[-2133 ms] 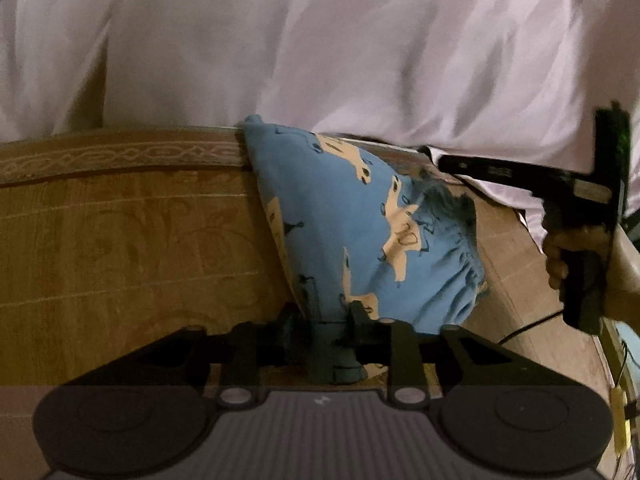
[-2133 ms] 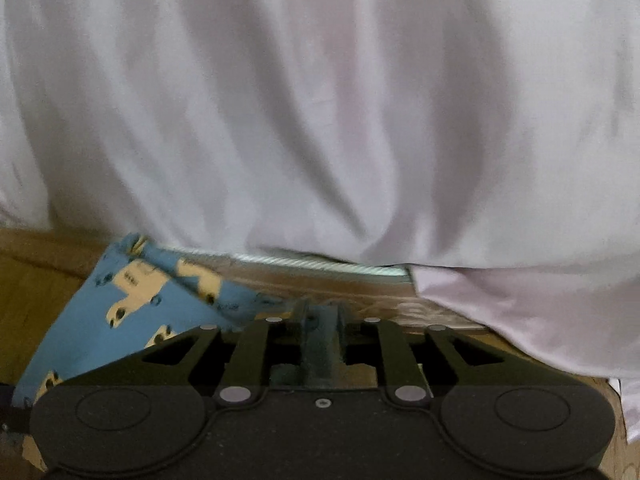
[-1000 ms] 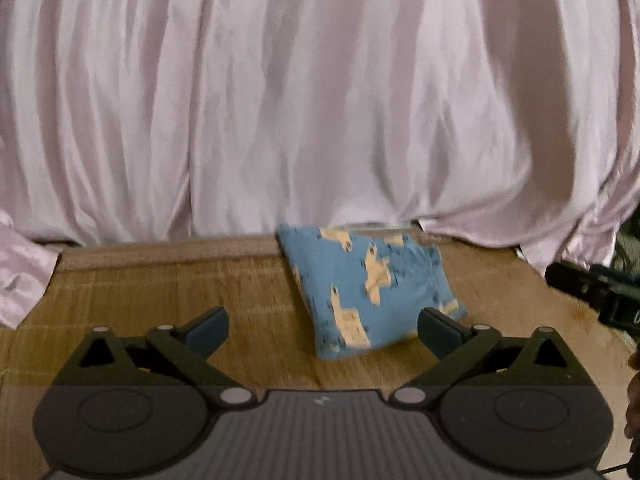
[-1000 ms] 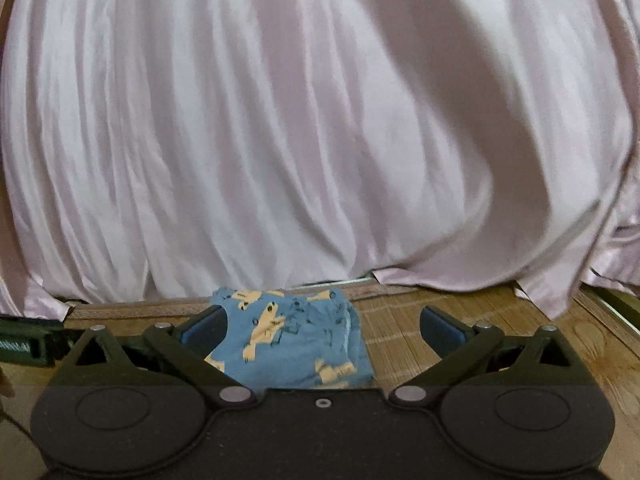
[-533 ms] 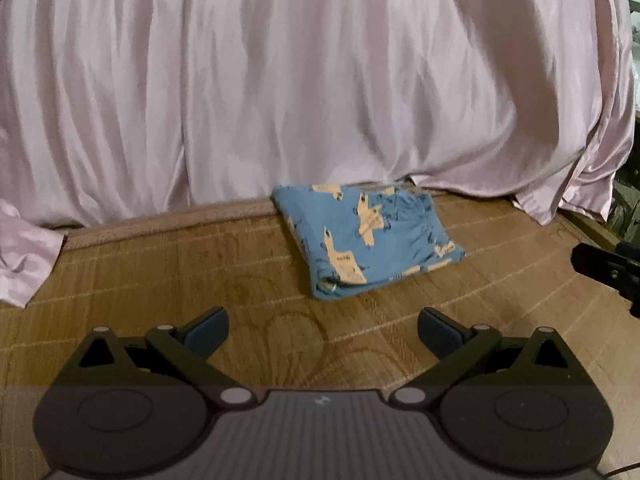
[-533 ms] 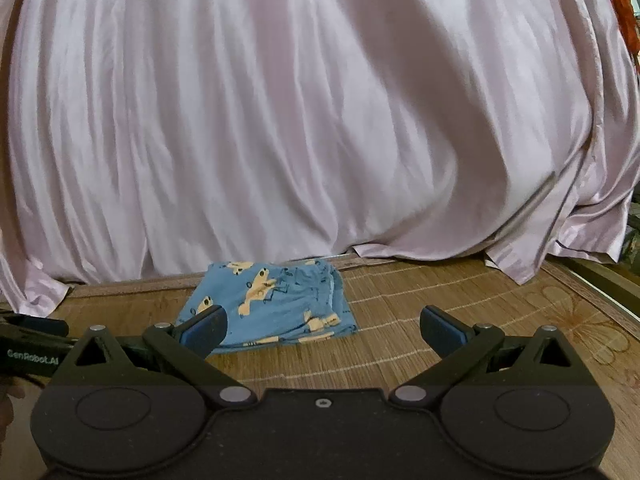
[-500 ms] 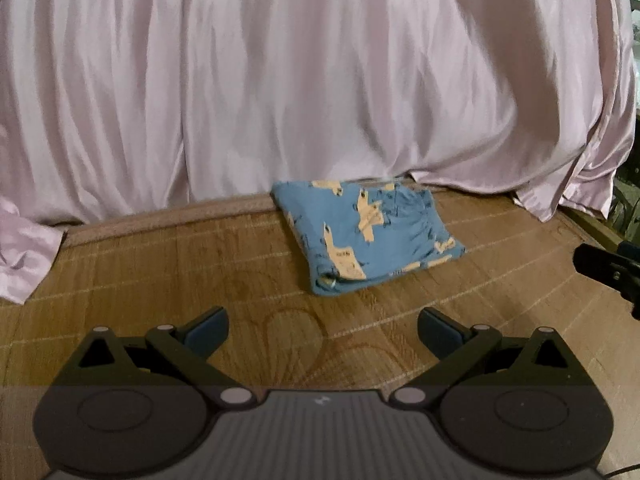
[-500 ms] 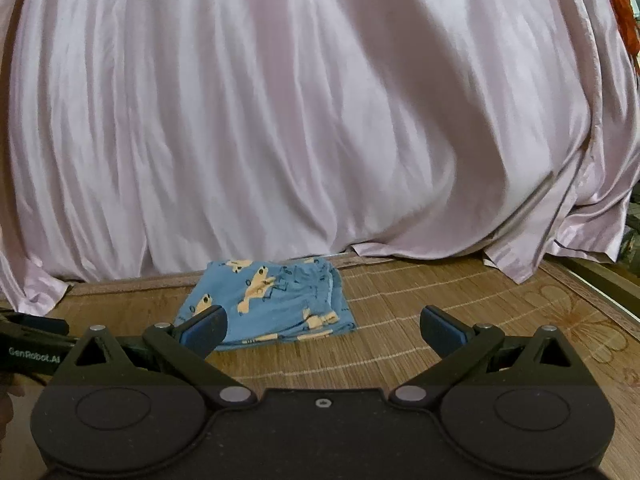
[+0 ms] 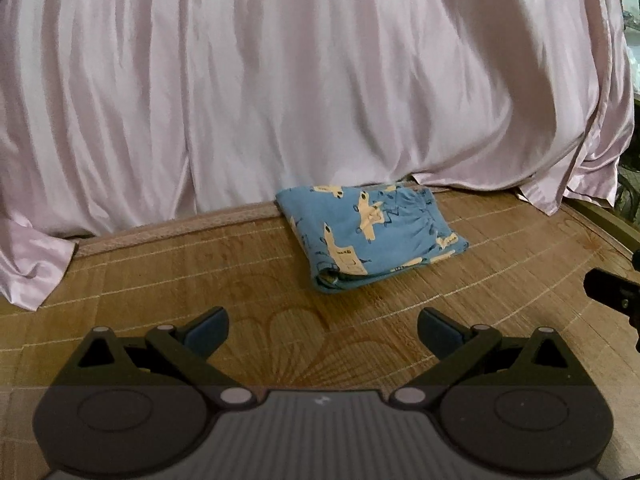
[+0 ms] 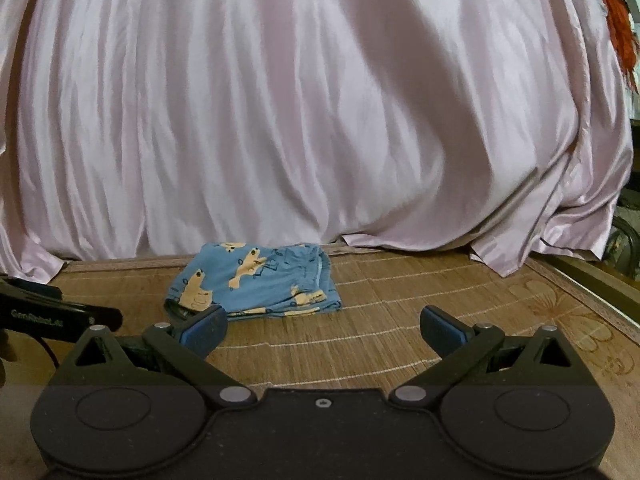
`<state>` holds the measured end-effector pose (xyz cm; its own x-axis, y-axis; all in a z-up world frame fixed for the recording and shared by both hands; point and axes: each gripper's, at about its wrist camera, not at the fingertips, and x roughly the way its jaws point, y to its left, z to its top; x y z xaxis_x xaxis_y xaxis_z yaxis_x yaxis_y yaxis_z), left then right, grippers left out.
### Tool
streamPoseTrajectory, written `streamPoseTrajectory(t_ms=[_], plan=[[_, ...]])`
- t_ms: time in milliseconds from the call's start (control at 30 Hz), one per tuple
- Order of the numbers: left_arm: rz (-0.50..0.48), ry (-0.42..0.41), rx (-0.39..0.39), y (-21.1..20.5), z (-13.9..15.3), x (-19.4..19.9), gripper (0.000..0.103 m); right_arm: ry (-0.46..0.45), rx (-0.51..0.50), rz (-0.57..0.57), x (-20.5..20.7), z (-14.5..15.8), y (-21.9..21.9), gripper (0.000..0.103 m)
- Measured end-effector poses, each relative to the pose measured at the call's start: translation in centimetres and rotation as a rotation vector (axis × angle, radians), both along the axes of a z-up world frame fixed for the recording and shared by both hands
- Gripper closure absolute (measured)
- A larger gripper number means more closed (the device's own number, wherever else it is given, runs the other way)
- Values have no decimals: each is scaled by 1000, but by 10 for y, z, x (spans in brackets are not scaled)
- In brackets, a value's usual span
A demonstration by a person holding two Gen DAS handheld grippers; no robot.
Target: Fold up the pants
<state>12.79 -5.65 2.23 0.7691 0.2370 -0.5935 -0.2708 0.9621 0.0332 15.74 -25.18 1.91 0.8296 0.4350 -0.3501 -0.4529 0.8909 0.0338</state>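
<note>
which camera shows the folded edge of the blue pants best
The left wrist view. There the pants sit centred, with the stacked layers of the near fold facing the camera. In the right wrist view the pants look flatter, and the right gripper's left finger covers part of their near corner.

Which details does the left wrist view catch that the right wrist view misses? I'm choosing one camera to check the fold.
Only the left wrist view shows the thick layered fold edge of the folded blue pants with yellow prints. Only the right wrist view shows an orange-red object at the upper right. Both show the pants on the woven bamboo mat before the pale pink satin drape, with the left gripper and right gripper open and empty.
</note>
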Motion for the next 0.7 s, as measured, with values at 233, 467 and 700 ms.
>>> streamPoseTrajectory(t_ms=[233, 467, 700], plan=[[-3, -4, 53, -8, -4, -4, 0, -18, 3, -8, -4, -13, -3, 1], [-15, 19, 55, -12, -8, -8, 0, 22, -2, 3, -2, -26, -1, 1], [-22, 15, 48, -12, -7, -10, 0, 17, 9, -5, -3, -23, -3, 1]])
